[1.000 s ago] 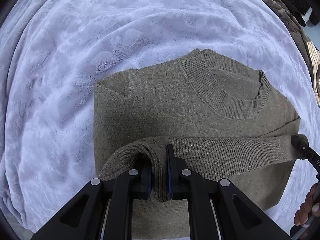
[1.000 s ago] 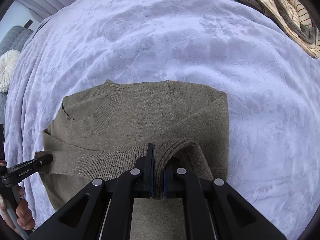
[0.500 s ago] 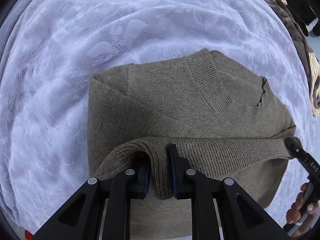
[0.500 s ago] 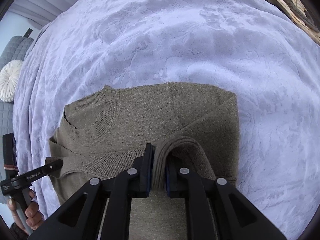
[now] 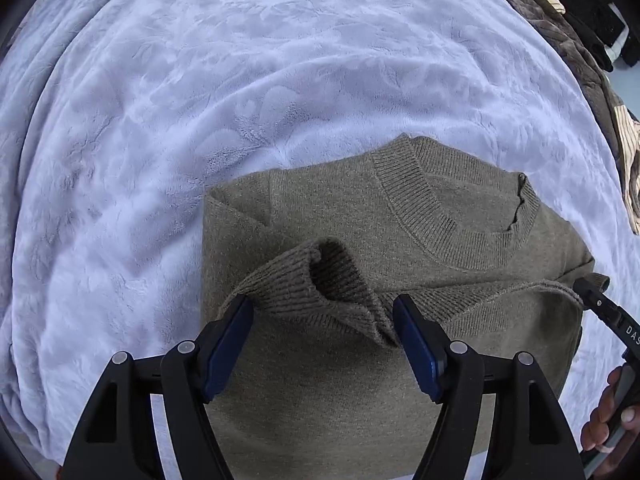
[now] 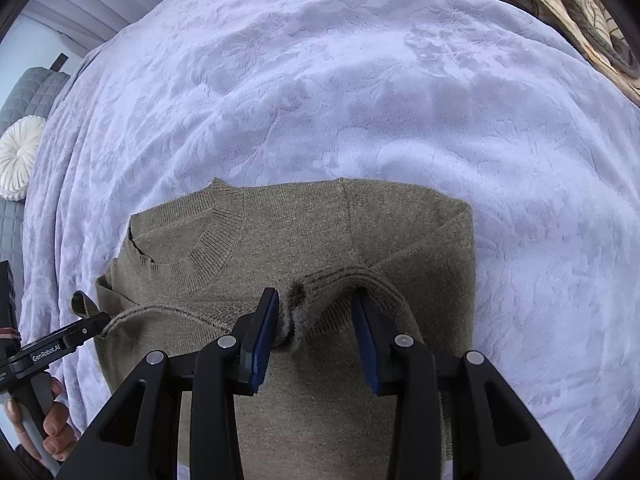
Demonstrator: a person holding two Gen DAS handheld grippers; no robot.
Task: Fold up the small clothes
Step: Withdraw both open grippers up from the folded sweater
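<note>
Olive knit sweater [image 5: 352, 216] flat on lilac bedspread [image 5: 160, 100]. Ribbed hem [image 5: 320, 284] folded up toward collar; left gripper [image 5: 322, 320], right gripper [image 6: 316, 316] fingers apart, hem released to settle.

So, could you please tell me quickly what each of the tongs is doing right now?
Left tongs: open, straddling the ribbed hem of the olive sweater, gripping nothing.
Right tongs: open, hem bunched between the pads, gripping nothing.

Sweater [image 5: 360, 400] lower part cut off by frame edge; clothes pile [image 6: 580, 12] cropped at frame's rim.
</note>
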